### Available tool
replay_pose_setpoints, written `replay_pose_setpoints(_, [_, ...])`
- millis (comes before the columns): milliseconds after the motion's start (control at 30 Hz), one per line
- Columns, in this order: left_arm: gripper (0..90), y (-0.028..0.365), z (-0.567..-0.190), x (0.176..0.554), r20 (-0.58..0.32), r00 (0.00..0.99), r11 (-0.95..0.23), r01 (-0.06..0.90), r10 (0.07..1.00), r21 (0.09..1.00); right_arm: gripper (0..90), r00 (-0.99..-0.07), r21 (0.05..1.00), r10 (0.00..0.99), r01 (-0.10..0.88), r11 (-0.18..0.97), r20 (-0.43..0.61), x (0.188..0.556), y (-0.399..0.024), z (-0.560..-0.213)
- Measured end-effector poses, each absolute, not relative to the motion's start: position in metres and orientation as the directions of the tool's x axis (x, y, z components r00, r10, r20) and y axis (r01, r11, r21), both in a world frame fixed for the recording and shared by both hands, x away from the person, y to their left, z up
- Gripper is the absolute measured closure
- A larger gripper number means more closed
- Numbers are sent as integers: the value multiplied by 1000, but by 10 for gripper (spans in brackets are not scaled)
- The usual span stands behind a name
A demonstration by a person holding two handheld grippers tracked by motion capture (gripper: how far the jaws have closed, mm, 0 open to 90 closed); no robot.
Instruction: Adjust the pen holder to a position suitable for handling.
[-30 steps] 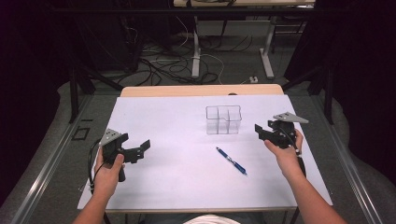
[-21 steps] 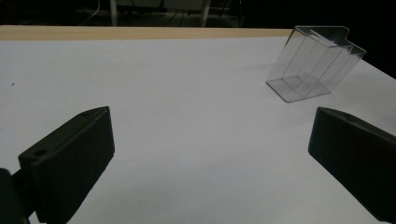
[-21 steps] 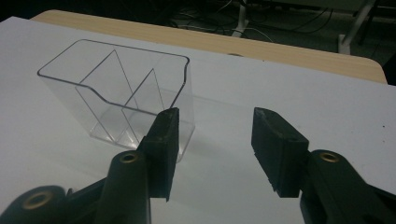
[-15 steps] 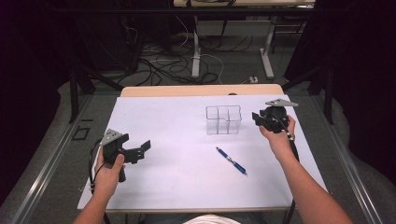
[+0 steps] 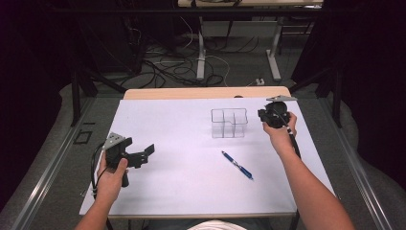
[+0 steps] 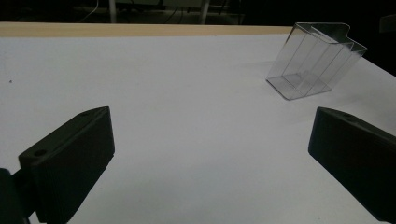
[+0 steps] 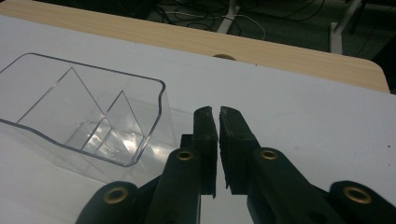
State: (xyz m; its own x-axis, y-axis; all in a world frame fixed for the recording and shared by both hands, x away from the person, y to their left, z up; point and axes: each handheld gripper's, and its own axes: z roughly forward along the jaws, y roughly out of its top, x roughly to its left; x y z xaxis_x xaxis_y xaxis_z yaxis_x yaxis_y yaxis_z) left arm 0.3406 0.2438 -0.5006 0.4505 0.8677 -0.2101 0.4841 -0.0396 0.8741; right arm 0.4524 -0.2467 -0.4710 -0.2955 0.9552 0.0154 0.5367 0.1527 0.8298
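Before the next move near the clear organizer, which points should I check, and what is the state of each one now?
1. Right hand-held gripper jaws shut, nothing between them: ok.
2. Right hand-held gripper apart from the clear organizer, beside its right wall: ok.
3. Organizer upright, compartments empty: ok.
4. Blue pen lies free on the white table cover: ok.
5. Left hand-held gripper open, holding nothing: ok.

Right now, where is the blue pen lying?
In the high view, the blue pen lies on the white table, right of centre, just in front of the clear divided box.
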Motion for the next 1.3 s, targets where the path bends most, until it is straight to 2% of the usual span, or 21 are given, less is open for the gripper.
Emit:
replay_pose_setpoints(67, [6, 244, -501, 341, -212, 450, -39, 485, 868, 874, 900, -303, 826, 953, 540, 161, 13, 457, -244, -476])
replay_pose_setpoints(700, [6, 244, -502, 341, -208, 451, -48, 493, 868, 868, 900, -308, 804, 950, 577, 142, 53, 479, -228, -503])
replay_pose_setpoints(1300, [6, 245, -503, 342, -209, 447, -48, 499, 870, 865, 900, -325, 806, 942, 577, 130, 80, 480, -220, -509])
